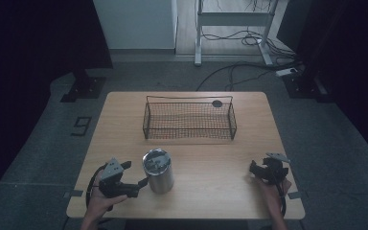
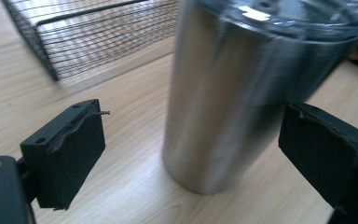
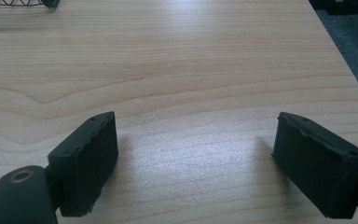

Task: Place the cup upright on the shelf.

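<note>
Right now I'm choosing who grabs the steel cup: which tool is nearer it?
Left. The left tool sits right beside the cup; the right tool rests far across the table.

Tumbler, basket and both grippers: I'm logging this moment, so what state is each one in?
Steel tumbler: upright on the table, clear lid on, not gripped.
Wire basket: upright on the table, empty.
Left gripper: open, jaws either side of the tumbler, pads off it.
Right gripper: open, nothing between its jaws.
</note>
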Tool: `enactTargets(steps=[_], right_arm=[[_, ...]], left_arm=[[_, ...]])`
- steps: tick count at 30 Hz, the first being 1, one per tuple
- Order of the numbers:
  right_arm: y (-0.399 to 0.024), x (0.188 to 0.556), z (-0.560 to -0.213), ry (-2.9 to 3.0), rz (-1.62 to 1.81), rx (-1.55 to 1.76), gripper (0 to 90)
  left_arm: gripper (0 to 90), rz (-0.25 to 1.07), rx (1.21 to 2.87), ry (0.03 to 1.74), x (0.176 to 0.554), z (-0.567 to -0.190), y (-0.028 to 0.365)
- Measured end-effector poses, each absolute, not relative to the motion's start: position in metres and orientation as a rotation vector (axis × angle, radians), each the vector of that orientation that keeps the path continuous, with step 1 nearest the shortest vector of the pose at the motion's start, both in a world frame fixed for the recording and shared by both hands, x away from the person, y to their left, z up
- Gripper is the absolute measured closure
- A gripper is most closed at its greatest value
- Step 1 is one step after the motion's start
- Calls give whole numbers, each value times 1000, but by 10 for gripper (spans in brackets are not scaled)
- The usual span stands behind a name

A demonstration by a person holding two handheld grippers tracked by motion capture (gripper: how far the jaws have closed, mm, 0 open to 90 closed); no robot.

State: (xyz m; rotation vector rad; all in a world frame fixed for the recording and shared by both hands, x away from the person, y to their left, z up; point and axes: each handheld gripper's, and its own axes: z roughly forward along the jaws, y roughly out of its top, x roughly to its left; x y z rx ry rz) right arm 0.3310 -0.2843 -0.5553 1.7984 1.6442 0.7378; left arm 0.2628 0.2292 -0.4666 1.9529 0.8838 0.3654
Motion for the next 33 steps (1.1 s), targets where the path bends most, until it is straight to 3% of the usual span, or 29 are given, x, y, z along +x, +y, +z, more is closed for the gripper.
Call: enactTargets(steps=[13, 33], right_arm=[[-284, 331, -555, 1645, 736, 1800, 136], [-284, 331, -555, 1644, 734, 1800, 135]], left_arm=[[54, 340, 1989, 839, 267, -472, 197], [6, 422, 1957, 911, 283, -482, 162]])
